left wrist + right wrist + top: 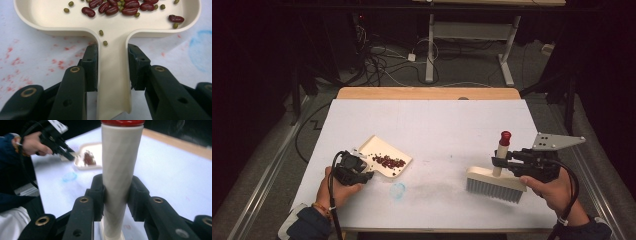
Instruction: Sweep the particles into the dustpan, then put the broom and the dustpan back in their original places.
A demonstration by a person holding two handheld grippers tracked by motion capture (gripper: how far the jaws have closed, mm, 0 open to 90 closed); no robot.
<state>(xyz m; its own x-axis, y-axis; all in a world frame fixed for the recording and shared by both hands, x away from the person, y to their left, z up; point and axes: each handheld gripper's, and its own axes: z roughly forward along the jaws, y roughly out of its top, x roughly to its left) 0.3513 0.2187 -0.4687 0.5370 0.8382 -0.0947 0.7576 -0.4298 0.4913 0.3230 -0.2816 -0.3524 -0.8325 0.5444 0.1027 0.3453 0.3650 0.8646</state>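
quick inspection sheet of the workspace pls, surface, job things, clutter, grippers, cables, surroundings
surface: white table top, red speckle stains and a blue smudge
job's things: cream dustpan holding red beans and small green beans; brush with red-capped handle, bristles down on the table
clutter: nothing seen
grippers: left gripper shut on the dustpan handle; right gripper shut on the brush handle
cables: a cable trails from each gripper; tangled cables on the floor
surroundings: dark room, another table's legs behind

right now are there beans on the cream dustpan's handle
Yes, two small green beans lie on the cream plastic dustpan's handle, just ahead of the left tongs.
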